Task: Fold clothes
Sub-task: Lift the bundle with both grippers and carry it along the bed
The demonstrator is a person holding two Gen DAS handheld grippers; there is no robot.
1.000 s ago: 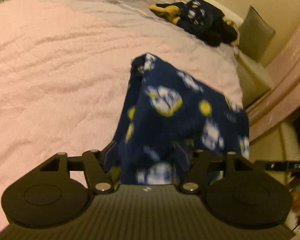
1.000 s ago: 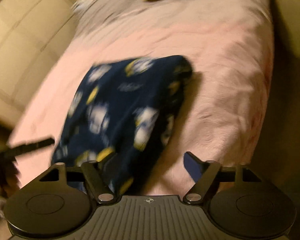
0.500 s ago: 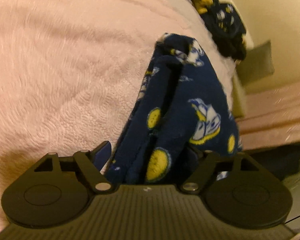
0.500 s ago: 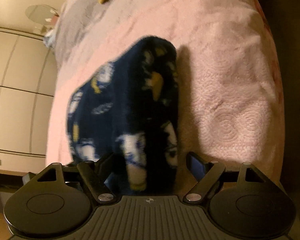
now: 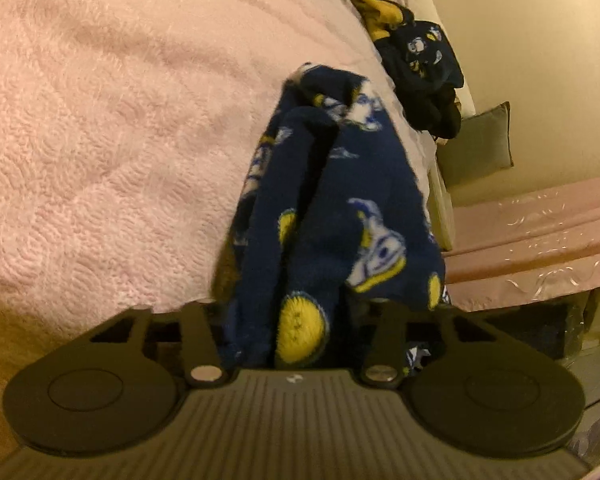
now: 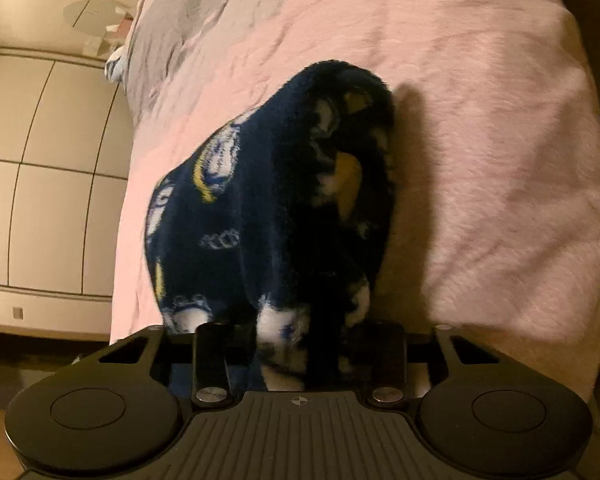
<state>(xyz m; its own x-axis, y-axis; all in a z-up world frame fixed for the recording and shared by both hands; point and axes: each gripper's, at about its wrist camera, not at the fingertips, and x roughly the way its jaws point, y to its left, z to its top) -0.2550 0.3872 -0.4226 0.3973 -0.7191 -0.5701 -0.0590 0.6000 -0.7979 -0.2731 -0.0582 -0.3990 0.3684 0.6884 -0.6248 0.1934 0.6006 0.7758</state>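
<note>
Two grippers closing on one navy patterned fleece garment point(image 5: 332, 216) near the bed's foot edge.
The left gripper point(image 5: 292, 320) and right gripper point(image 6: 300, 344) each have bunched fleece between their jaws, seemingly gripping for a fold. Next likely needs a joint lift toward the open pink blanket point(image 5: 100, 120) beyond, clear of the far clothes pile point(image 5: 420, 68).

Left tool point(image 5: 292, 316), right tool point(image 6: 300, 344): black ribbed housing, round side discs, silver pivot screws, crosshair mark.
</note>
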